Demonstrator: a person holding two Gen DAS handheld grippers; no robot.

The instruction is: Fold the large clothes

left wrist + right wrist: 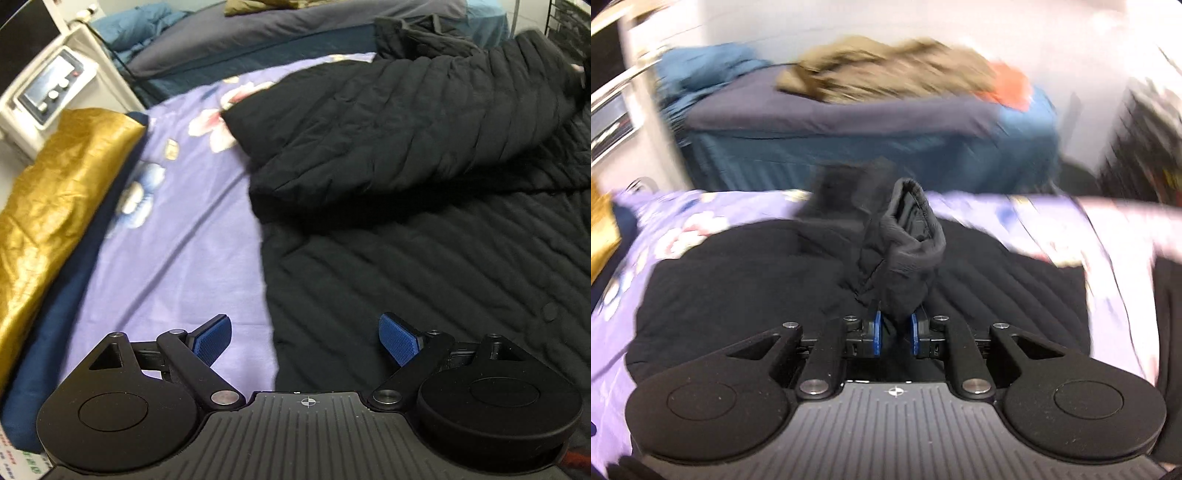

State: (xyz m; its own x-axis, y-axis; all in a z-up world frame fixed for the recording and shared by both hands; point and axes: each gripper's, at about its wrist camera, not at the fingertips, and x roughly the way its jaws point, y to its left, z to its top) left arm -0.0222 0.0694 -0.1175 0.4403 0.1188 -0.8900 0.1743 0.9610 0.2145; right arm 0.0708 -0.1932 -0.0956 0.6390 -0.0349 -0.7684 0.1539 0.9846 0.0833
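While gold fabric point(55, 206) edges the bed point(177, 236), the left gripper point(306, 341) gapes empty; only the right gripper point(896, 332) view shows jaws clenched on the black coat's point(424, 229) cuff point(908, 243) (blurred).

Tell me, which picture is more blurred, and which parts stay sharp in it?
Right wrist view: heavy motion blur on the bedsheet and background; the right claw and the pinched sleeve cuff stay sharp. Left wrist view: mostly sharp, with fisheye bending at the edges.

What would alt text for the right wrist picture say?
The right gripper pinches a sleeve cuff of a black quilted coat spread on a purple floral sheet. The background is blurred.
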